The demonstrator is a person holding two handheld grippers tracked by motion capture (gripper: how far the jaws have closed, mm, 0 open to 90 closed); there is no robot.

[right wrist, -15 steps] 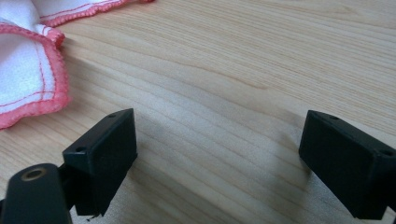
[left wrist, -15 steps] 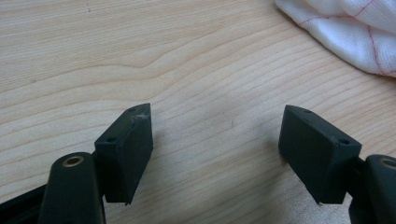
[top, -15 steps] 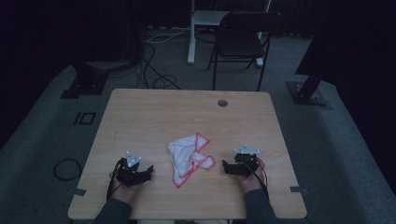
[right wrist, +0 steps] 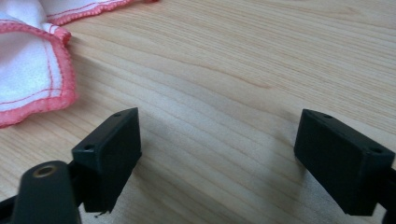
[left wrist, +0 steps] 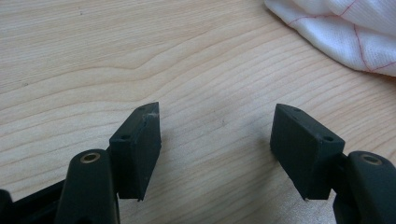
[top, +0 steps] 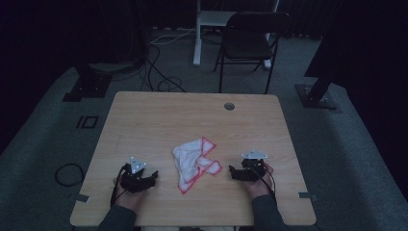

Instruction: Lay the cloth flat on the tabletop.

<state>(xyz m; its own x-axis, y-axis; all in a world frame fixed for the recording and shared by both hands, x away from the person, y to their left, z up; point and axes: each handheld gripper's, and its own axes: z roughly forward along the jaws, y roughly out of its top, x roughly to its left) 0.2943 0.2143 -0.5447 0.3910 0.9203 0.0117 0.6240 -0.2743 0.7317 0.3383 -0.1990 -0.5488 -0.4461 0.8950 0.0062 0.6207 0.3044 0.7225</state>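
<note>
Both hand-held grippers, left point(top: 153, 176) and right point(top: 232, 171), gape empty; pinch the cloth's point(top: 195, 163) red-hemmed corners at centre frame.

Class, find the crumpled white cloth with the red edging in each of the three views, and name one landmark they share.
High view: white cloth lies mid-table, between the two claws.
Left gripper view: it sits in the top right corner.
Right gripper view: it sits at the top left edge.
Shared landmark: the light wooden table.
</note>
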